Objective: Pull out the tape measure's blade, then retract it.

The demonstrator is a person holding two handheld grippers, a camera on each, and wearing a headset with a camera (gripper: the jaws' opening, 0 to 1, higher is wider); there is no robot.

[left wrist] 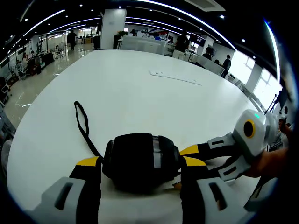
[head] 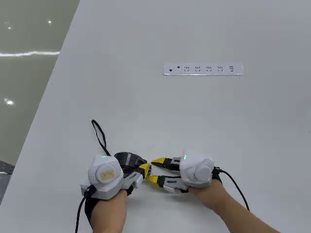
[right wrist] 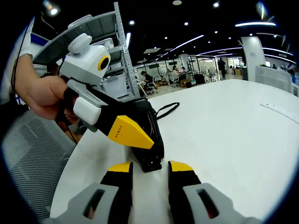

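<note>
White bench [head: 170,111] runs wide toward the far side, where 1 white power strip [head: 203,69] lies flat, well apart from the work. Beyond the bench the gripper views show an open office floor with ceiling lights, a metal rack [right wrist: 122,56] and a mesh chair [right wrist: 32,154]. Tape [head: 127,159], a black case, is at the near part of the bench, left of centre in the head view; whether it rests on the surface or is held just above it cannot be told. Its black strap [head: 99,136] trails from the case toward the far left and lies looped on the bench. Left gripper [left wrist: 141,163]: the 2 yellow-tipped jaws stand 1 on each side of the case and press against it, clamped on the tape. Right gripper [right wrist: 150,167]: points in from the right at the left gripper, so the 2 tools meet nose to nose. Its 2 jaws are apart, with a gap between the tips, and the small black end of the case sits in that gap; contact between those jaws and the case cannot be confirmed. Left hand [right wrist: 42,95] and right hand [head: 206,190] each hold 1 gripper. A black cable [head: 235,187] leaves the right gripper toward the near right.
</note>
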